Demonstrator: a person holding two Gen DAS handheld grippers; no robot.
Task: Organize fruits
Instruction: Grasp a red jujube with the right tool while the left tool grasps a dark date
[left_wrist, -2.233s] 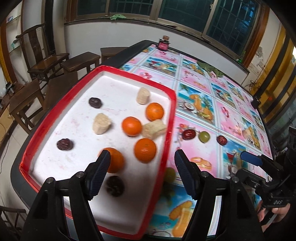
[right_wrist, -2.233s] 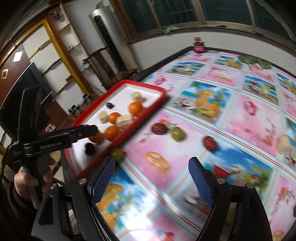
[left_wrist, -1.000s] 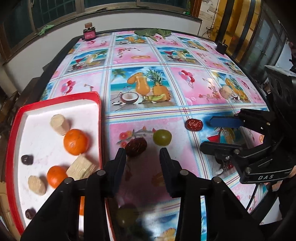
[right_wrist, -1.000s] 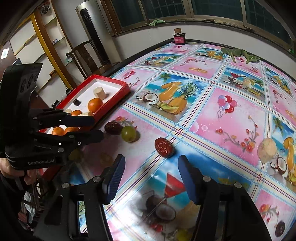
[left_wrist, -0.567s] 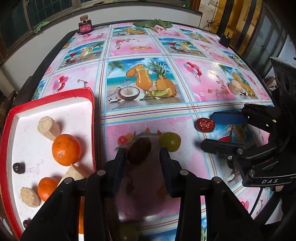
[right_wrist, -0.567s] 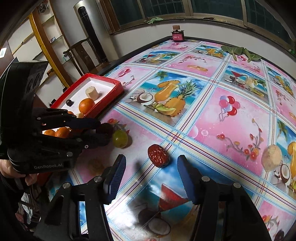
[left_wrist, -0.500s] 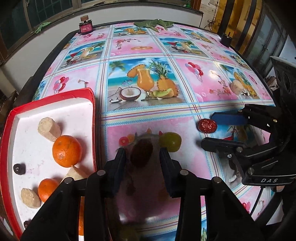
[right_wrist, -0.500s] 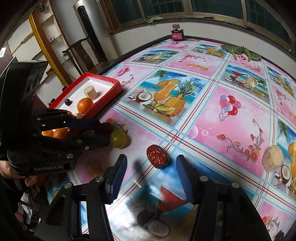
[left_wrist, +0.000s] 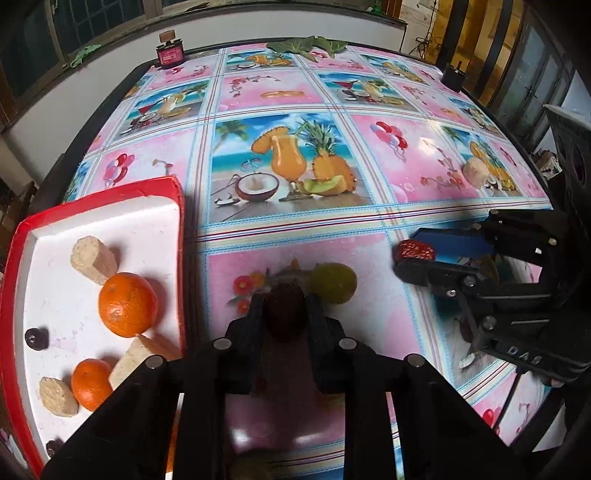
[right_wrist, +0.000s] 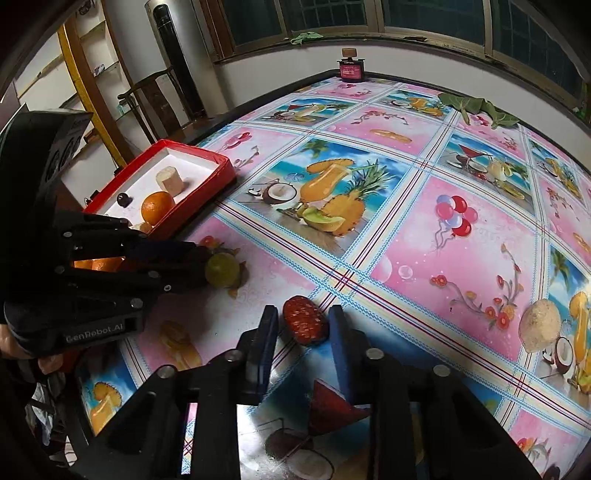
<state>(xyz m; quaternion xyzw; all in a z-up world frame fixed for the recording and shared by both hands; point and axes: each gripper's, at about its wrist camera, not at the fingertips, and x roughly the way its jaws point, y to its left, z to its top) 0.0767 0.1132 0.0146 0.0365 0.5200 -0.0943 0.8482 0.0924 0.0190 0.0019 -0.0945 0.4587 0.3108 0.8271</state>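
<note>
My left gripper (left_wrist: 285, 310) is shut on a dark red-brown date (left_wrist: 286, 314) on the tablecloth, right of the red tray (left_wrist: 181, 229). A green round fruit (left_wrist: 333, 282) lies just right of it and also shows in the right wrist view (right_wrist: 221, 270). My right gripper (right_wrist: 303, 325) is open, its blue pads either side of a red date (right_wrist: 306, 325) with small gaps. That date also shows in the left wrist view (left_wrist: 413, 250). The tray holds oranges (left_wrist: 127, 304), beige chunks (left_wrist: 92, 258) and small dark fruits (left_wrist: 36, 336).
A beige round fruit (right_wrist: 539, 325) lies far right on the cloth. A small pink bottle (right_wrist: 351, 70) and green leaves (right_wrist: 476, 105) sit at the table's far edge. Chairs and shelves stand beyond the tray side.
My left gripper has closed onto the dark date beside the green fruit. My right gripper has moved forward and narrowed around the red date.
</note>
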